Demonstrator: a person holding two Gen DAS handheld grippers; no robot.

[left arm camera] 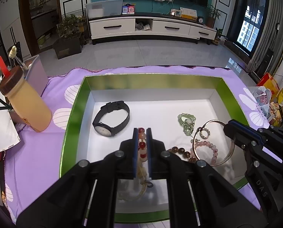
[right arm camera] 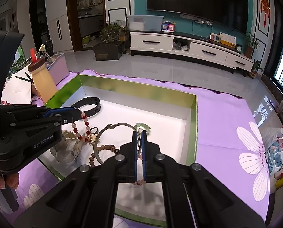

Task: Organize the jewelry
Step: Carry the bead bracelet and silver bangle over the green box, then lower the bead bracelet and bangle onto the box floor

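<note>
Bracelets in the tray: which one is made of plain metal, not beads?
The thin silver bangle, one smooth hoop overlapping the pink and brown bead bracelets; the red-and-white strand is beaded.

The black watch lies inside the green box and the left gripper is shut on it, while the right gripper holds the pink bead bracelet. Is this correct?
Not quite. The left gripper is shut on the red-and-white bead bracelet, not on the black watch, which lies untouched inside the green box, as the left wrist view shows. The right gripper does hold the pink bead bracelet.

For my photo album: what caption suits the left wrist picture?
Left claw pinching a red-and-white bead bracelet above a green-rimmed box of jewelry.
</note>
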